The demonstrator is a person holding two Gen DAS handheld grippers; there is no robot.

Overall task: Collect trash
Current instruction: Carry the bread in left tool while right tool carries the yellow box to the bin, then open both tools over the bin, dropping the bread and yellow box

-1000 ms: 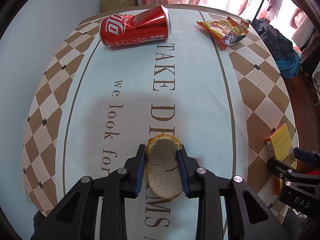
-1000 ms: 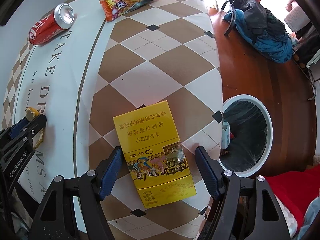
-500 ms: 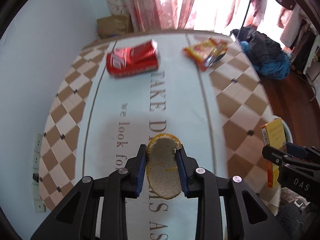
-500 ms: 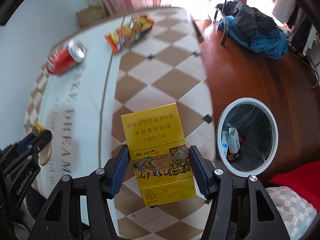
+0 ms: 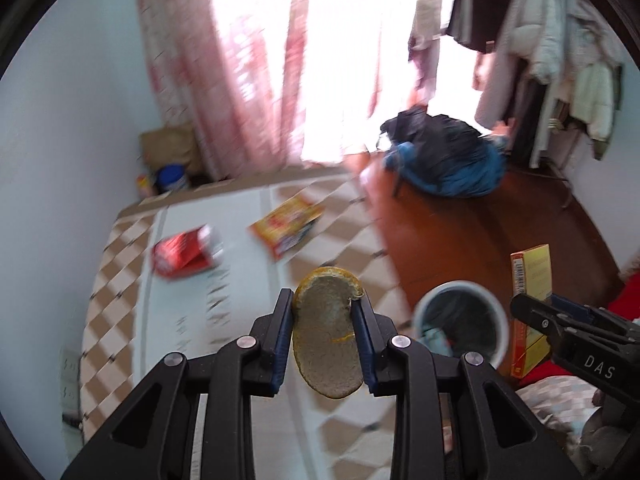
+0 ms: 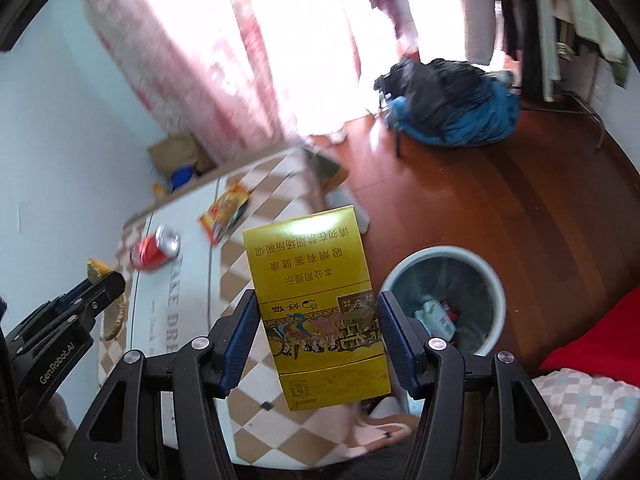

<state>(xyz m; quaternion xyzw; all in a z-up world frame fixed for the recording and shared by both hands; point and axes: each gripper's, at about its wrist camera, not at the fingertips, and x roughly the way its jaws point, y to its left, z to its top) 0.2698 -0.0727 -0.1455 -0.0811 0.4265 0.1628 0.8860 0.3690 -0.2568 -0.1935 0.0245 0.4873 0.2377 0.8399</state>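
In my left view, the can [image 5: 185, 253] lies on the desk [image 5: 240, 320] left of the snack packet [image 5: 289, 226]. The bin [image 5: 460, 326] stands on the floor [image 5: 480, 240] at lower right, the clothes heap [image 5: 444, 162] behind it.

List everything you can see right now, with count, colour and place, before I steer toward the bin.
orange peel: 1, orange rind with pale inside, clamped in the left gripper, lifted off the table
yellow box: 1, yellow with printed art, clamped in the right gripper, in the air
soda can: 1, red, lying on its side on the table
snack wrapper: 1, yellow and red, lying on the table beyond the can
table: 1, pale cloth with brown and white diamonds
trash bin: 1, white rim, on the wooden floor, some litter inside
clothes pile: 1, black and blue, on the floor
curtain: pink, at the window
left gripper: 1, black, shut
right gripper: 1, black, shut
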